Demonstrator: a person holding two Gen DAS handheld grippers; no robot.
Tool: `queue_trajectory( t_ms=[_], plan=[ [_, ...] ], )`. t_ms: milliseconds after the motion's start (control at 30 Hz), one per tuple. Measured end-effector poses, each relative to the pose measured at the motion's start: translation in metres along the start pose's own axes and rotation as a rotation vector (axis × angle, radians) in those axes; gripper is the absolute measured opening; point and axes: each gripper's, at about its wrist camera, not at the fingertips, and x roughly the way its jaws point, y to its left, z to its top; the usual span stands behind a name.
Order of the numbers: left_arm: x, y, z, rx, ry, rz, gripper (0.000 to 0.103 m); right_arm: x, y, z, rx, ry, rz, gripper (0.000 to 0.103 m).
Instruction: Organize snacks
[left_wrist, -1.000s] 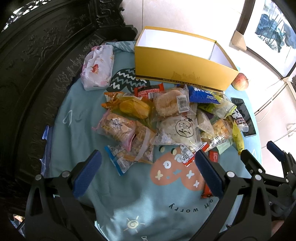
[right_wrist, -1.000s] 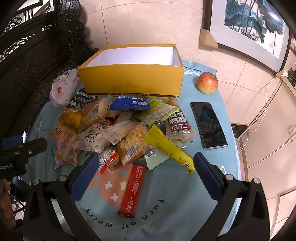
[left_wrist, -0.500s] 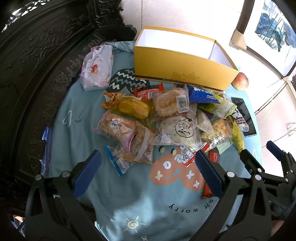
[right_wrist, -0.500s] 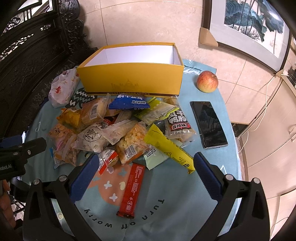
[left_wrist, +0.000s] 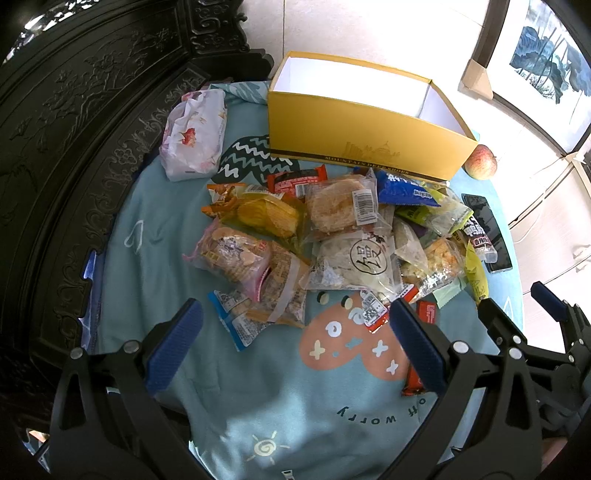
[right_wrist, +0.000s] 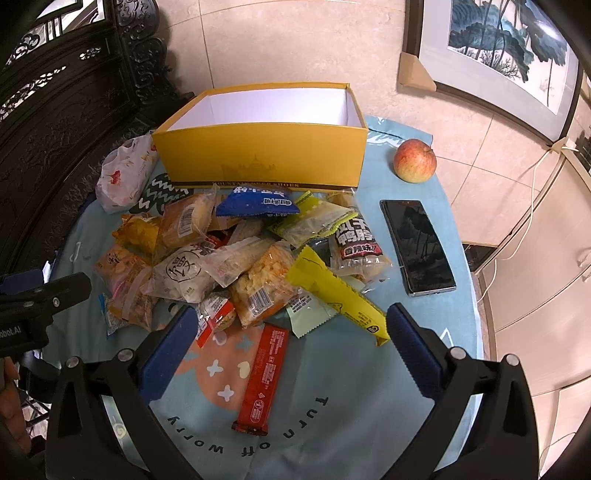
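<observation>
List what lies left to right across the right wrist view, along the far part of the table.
White flowered bag → yellow box → apple. The phone lies nearer than the apple, roughly below it, so it has no clear place in this order.

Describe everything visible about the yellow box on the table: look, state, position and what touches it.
The yellow box is a lidless rectangular carton, looking like cardboard, with a white interior that appears empty where visible. Its front wall carries a faint building outline above a dark band of small lettering. It stands upright at the far side of the teal tablecloth. The blue snack packet lies against its base; the apple sits apart.
</observation>
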Motion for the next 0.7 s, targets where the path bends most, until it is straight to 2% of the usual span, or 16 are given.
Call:
queue_trajectory(
  t_ms=[700],
  plan=[
    [0.0039,-0.0005,-0.003,-0.001,0.011,-0.001,0.101,0.0028,0.0003,-0.0016,-0.002,0.015,-0.001,0.102]
  ],
)
